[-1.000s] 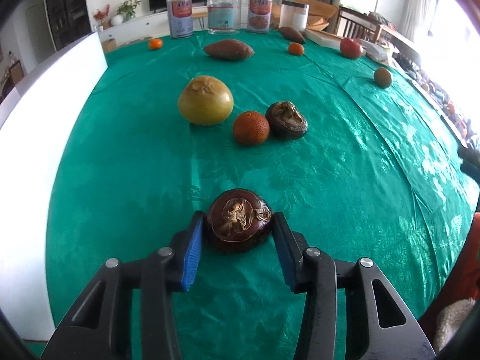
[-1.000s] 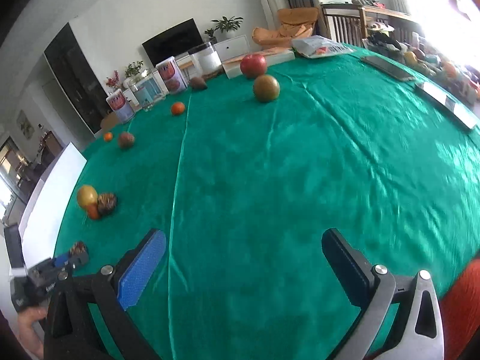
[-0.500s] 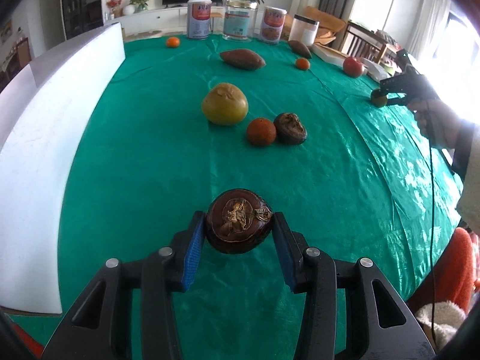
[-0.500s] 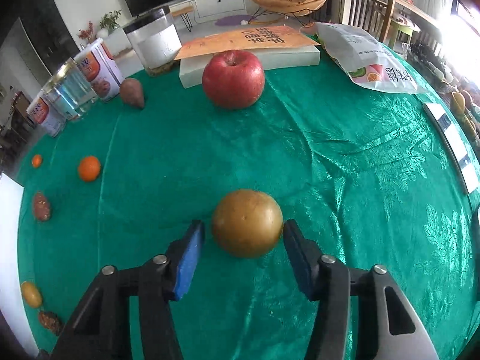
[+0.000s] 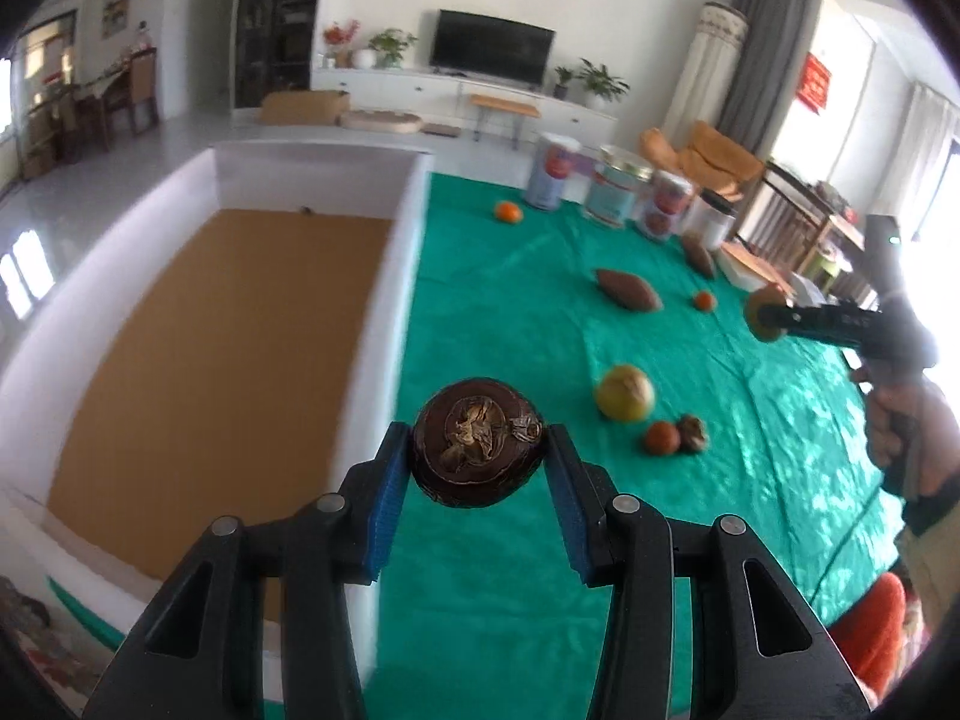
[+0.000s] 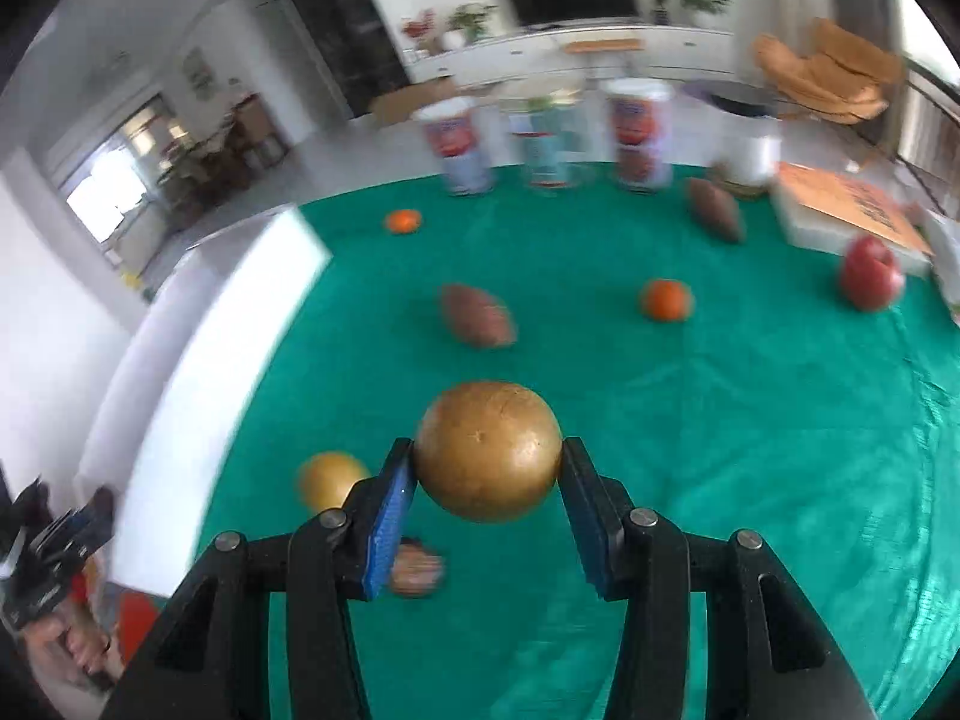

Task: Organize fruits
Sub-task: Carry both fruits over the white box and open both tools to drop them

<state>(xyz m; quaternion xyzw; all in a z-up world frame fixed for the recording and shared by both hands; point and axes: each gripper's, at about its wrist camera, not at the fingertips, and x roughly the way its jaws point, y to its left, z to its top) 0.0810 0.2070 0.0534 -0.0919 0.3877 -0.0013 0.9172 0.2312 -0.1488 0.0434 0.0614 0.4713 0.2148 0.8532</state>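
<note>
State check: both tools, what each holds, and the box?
Left tool: shut on dark brown wrinkled round fruit, lifted clear of the green tablecloth.
Right tool: shut on golden-brown round fruit, lifted off the cloth.
White-walled box with brown floor: open, no fruit visible inside.

Two wrist fisheyes angled down, both sharing green table (image 5: 510, 312), right blurred

Left black plastic two-finger gripper (image 5: 478, 483): blue pads, silver screws. Right black plastic two-finger gripper (image 6: 487, 501): same build. Dark sleeve cuff (image 5: 927, 507).
</note>
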